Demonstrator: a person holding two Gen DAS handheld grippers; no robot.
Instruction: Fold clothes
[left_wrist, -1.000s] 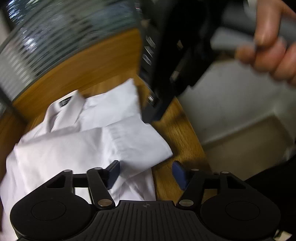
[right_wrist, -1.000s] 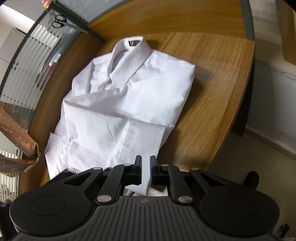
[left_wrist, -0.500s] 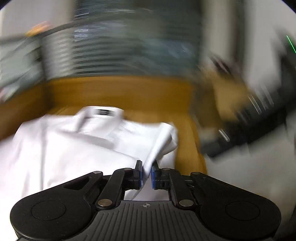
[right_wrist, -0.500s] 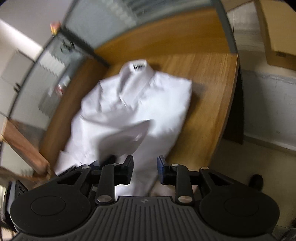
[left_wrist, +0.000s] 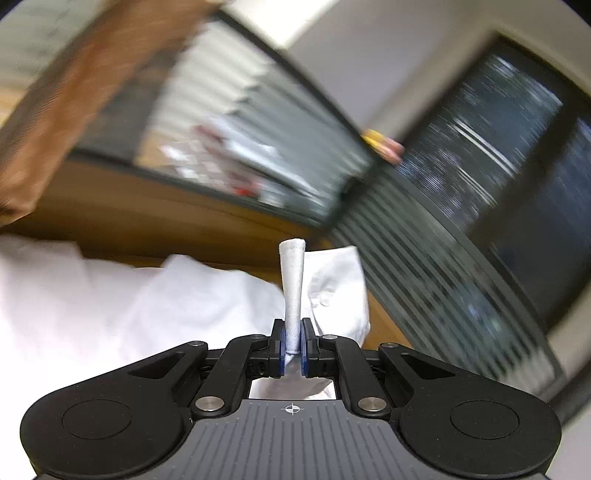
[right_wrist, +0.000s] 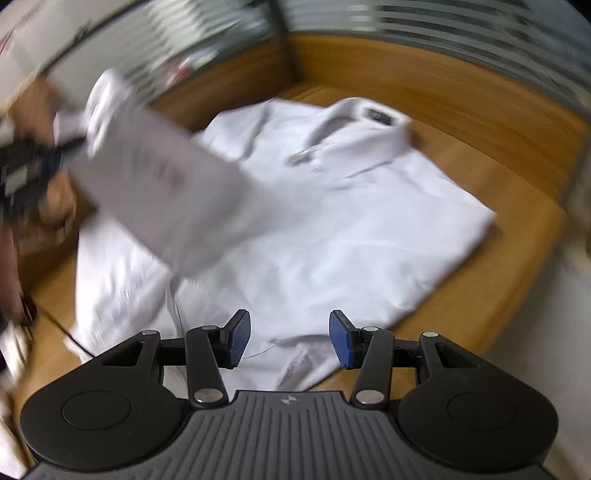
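Observation:
A white collared shirt (right_wrist: 332, 229) lies partly folded on a wooden table (right_wrist: 517, 240), its collar toward the far side. My left gripper (left_wrist: 291, 343) is shut on the shirt's sleeve (left_wrist: 292, 291), whose cuff stands up between the pads. In the right wrist view that sleeve (right_wrist: 155, 184) stretches up and to the left across the shirt, toward the left gripper (right_wrist: 26, 173) at the left edge. My right gripper (right_wrist: 290, 339) hovers over the shirt's near hem with its jaws opening and nothing between them.
A brown paper bag (left_wrist: 70, 92) stands at the table's left. Striped glass partitions (left_wrist: 424, 229) run behind the table. The table's right edge (right_wrist: 546, 258) drops to a pale floor.
The left gripper closed on the sleeve, rolled and swung it up and to the left. The right gripper let go of the hem, opened and drew back a little.

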